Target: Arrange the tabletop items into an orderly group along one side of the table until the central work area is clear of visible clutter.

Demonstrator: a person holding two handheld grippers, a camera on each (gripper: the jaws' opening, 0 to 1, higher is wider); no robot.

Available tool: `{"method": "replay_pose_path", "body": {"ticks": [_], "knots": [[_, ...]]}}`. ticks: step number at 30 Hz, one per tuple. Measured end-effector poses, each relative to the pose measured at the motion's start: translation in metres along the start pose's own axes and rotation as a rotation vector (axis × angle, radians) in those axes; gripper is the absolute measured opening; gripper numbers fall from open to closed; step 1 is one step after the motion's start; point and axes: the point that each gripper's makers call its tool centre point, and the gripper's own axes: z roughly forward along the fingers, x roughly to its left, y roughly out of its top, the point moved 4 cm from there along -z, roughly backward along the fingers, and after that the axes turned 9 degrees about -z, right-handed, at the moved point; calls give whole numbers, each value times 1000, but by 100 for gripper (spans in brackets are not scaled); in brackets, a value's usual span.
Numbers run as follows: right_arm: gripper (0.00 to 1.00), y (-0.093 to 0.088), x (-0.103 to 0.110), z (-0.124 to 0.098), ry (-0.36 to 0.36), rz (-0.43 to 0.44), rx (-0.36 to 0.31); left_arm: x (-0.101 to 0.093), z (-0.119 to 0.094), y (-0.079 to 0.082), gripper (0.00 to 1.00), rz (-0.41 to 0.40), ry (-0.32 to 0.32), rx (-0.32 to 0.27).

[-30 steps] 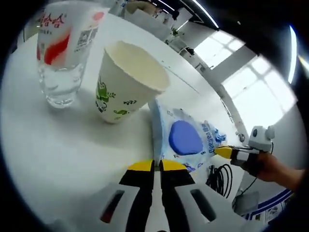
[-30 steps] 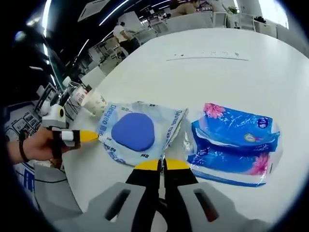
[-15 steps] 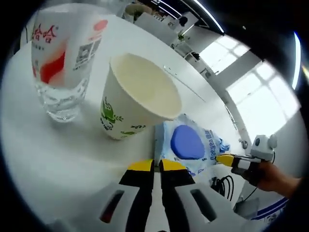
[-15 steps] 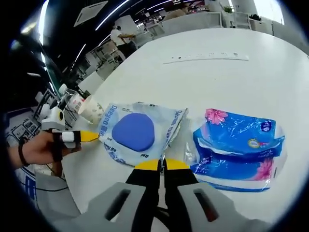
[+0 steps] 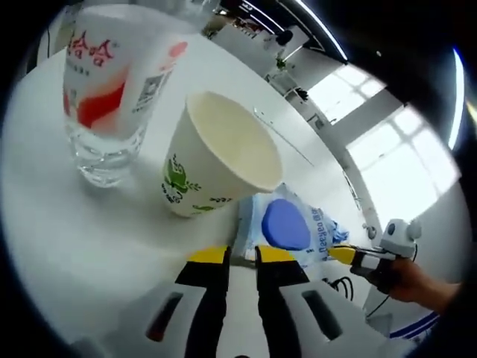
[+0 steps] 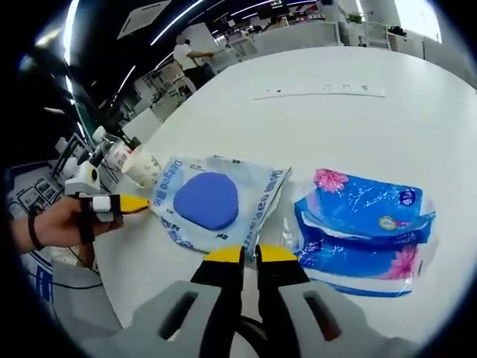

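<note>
Both claws (image 5: 242,257) (image 6: 250,253) slightly parted now.

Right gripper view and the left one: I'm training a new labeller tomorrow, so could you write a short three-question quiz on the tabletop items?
1. Multiple choice. In the right gripper view, what lies between the paper cup and the blue tissue pack?
A. a wipes pack with a blue oval lid
B. a metal spoon
C. a green plate

2. True or false: in the left gripper view, the paper cup lies tipped on its side.

3. Fill in: the clear cup beside the paper cup carries white and ___ print.

Key: 1 A; 2 false, it stands upright, mouth up; 3 red.
</note>
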Motion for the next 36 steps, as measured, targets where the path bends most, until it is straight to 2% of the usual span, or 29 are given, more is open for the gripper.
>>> {"method": "replay_pose_path", "body": {"ticks": [3,14,16,18,24,30,32,36], "knots": [[10,-2,1,-5,1,-20,-1,2,-5,-1,14,-4,2,-8],[10,-13,-5,-33,-20,-76,-34,5,-24,-13,16,13,-5,-18],[9,-15,-9,-38,-34,-84,-34,5,-27,-15,17,46,-1,-7],[9,-16,-17,-47,-62,-87,-39,4,-35,-15,18,136,7,5],[9,-22,-44,-69,-146,-69,-44,1,-51,-14,20,293,16,36],[9,-28,-68,-83,-222,-40,-34,1,-64,-18,26,359,19,54],[9,-29,-76,-86,-245,-27,-28,1,-70,-20,27,411,35,66],[9,-30,-88,-91,-293,2,-27,0,-80,-25,27,427,31,66]]}}
